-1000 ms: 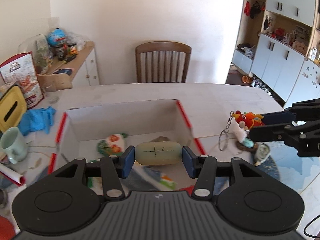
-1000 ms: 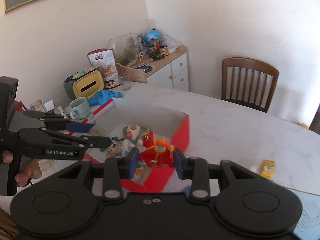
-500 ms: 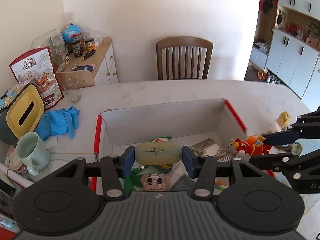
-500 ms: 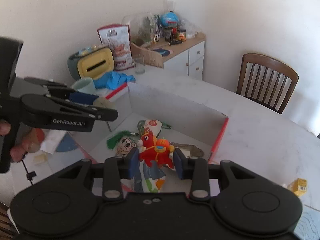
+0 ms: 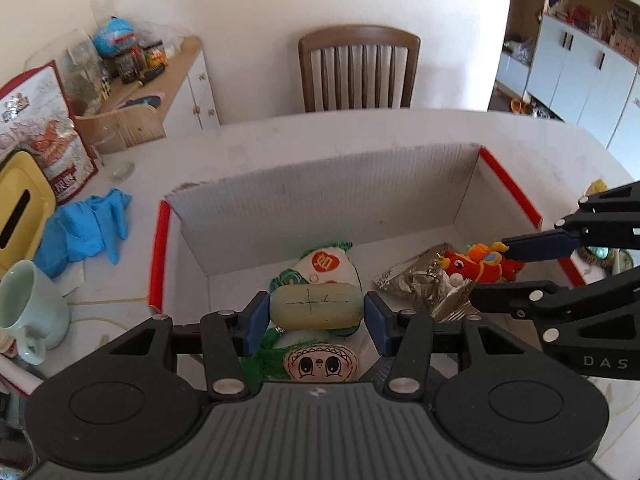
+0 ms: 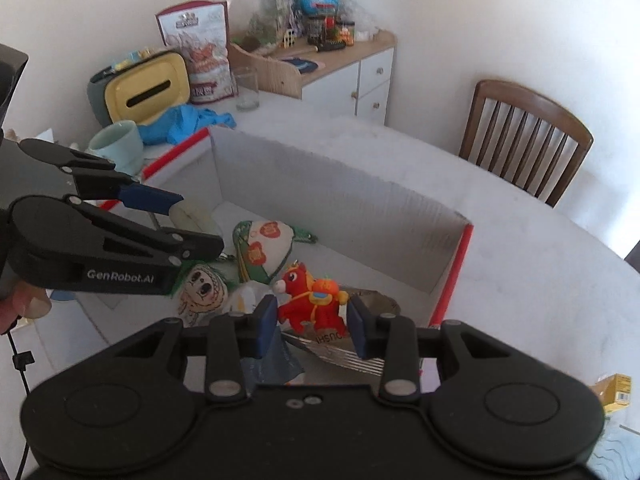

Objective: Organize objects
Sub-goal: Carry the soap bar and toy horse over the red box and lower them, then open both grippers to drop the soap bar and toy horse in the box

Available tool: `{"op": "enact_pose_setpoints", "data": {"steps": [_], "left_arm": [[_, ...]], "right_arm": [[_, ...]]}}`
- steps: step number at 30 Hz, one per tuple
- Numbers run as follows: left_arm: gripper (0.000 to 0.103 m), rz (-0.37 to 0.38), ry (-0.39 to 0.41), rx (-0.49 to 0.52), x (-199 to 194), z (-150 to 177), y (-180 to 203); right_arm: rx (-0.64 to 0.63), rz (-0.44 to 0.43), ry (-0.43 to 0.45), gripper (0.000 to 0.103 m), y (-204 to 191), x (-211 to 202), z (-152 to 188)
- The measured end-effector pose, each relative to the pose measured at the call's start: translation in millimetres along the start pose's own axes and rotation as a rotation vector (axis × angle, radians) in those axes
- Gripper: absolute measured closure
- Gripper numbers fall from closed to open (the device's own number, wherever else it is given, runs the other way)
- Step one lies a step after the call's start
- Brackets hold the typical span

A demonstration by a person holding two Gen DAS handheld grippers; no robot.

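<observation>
Left gripper [image 5: 316, 322]: closed on a pale green soap bar [image 5: 316, 306], gripped end to end between the blue pads and held above the inside of the box

Right gripper [image 6: 312, 322]: closed on a red toy horse [image 6: 310, 300], pinched between the blue pads, also held over the box interior

Cardboard box [image 5: 328, 200]: open-topped, white inside with red edges, set on the white table [image 5: 360, 132]

Box contents, lying on the floor of the box: a white cloth pouch [image 5: 330, 266] with red patches; a round doll face [image 5: 320, 364] with green fringe, just below the soap bar in the left view; a silver foil packet [image 5: 424, 280] beneath the horse

Beside the box on the table: a blue glove [image 5: 82, 230], a pale green mug [image 5: 28, 312], a yellow tissue box [image 5: 20, 210]

Beyond the table: a wooden chair [image 5: 358, 68]
</observation>
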State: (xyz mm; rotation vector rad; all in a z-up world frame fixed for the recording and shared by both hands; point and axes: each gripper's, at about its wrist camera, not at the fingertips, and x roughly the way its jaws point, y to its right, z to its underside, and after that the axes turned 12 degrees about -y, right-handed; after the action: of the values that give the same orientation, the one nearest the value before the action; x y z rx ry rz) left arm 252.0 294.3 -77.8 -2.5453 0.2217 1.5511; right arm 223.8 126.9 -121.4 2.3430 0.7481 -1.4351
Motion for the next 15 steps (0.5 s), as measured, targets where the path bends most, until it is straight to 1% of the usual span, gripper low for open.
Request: {"op": "enact_pose_setpoints", "data": {"steps": [10,15], "left_arm": [[0.052,0.019,-0.098,0.052,29,0,6],[0.052,0.028,-0.144,0.049,38,-2,6]], "right_arm": [[-0.018,-0.004,-0.069,0.067,-3,26,-1],[-0.026,0.006,-0.087,0.067,-5,32,1]]}}
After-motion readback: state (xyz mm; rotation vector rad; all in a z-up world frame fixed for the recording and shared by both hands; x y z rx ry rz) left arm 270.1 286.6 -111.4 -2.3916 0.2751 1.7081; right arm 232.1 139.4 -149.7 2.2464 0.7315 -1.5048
